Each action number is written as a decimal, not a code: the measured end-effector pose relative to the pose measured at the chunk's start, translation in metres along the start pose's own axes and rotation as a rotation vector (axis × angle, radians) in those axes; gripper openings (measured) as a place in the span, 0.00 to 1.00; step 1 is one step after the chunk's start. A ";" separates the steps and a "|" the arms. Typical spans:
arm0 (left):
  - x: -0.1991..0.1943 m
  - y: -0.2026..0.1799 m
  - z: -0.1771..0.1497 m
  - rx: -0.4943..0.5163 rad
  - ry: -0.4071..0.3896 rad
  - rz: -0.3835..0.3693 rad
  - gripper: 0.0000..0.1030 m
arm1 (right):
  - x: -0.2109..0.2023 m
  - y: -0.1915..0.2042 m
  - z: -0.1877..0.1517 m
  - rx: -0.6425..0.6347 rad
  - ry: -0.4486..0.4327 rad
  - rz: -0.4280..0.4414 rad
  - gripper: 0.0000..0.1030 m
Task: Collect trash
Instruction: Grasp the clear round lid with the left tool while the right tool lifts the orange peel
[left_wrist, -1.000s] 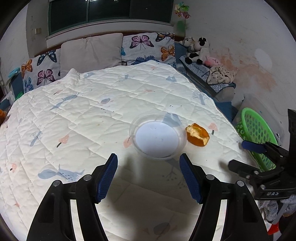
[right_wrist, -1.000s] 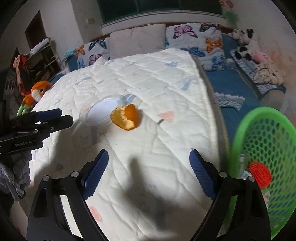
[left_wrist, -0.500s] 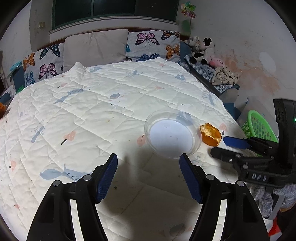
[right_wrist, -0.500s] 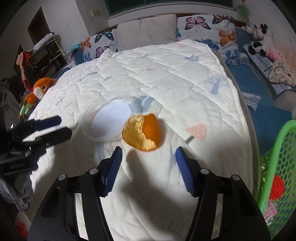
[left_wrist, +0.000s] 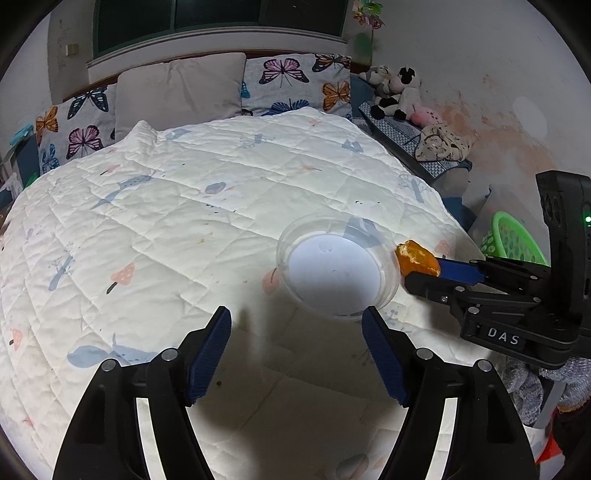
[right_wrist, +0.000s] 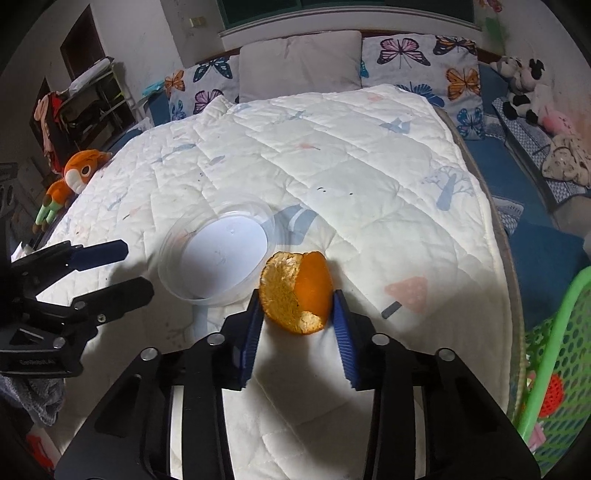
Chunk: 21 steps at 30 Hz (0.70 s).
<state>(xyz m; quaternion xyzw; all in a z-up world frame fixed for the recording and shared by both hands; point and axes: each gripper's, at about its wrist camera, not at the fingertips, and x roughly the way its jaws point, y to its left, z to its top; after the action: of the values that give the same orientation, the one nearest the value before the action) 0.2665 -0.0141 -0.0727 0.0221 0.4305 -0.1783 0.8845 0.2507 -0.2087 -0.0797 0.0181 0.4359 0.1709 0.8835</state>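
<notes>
The right gripper (right_wrist: 297, 314) has its 2 blue pads (right_wrist: 252, 328) set on either side of an orange peel (right_wrist: 295, 293) that lies on the white quilt (right_wrist: 332, 166); the left pad touches the peel's pithy edge and the right pad sits against or just beside its orange skin, so whether the jaws are truly clamped on it cannot be told from this view. From the left wrist view the same peel (left_wrist: 417, 256) shows at the tip of the right gripper (left_wrist: 428, 271), just beside the rim of a clear plastic lid (left_wrist: 338, 267) with a white disc inside it. The left gripper (left_wrist: 295, 350) hangs above the quilt (left_wrist: 184, 206) with its jaws wide apart and nothing between them, the lid lying just ahead of its right finger. In the right wrist view the lid (right_wrist: 218, 254) rests on the quilt touching or nearly touching the peel, and the left gripper (right_wrist: 129, 269) is seen spread beside it. A green mesh basket (right_wrist: 550, 354) stands off the bed's right edge with a red item inside. Butterfly pillows (right_wrist: 424, 59) line the headboard, and an orange plush toy (right_wrist: 74, 181) lies at the bed's left side
</notes>
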 end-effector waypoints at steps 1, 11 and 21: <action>0.001 -0.002 0.001 0.007 0.002 -0.002 0.70 | -0.002 -0.001 0.000 0.005 -0.003 0.002 0.33; 0.025 -0.028 0.011 0.120 0.034 -0.017 0.81 | -0.023 -0.009 -0.014 0.021 -0.021 0.000 0.30; 0.049 -0.029 0.021 0.122 0.058 -0.051 0.84 | -0.051 -0.025 -0.031 0.073 -0.052 0.007 0.30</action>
<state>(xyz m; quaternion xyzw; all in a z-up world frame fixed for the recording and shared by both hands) 0.3008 -0.0599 -0.0940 0.0701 0.4449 -0.2257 0.8638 0.2048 -0.2522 -0.0646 0.0561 0.4186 0.1573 0.8927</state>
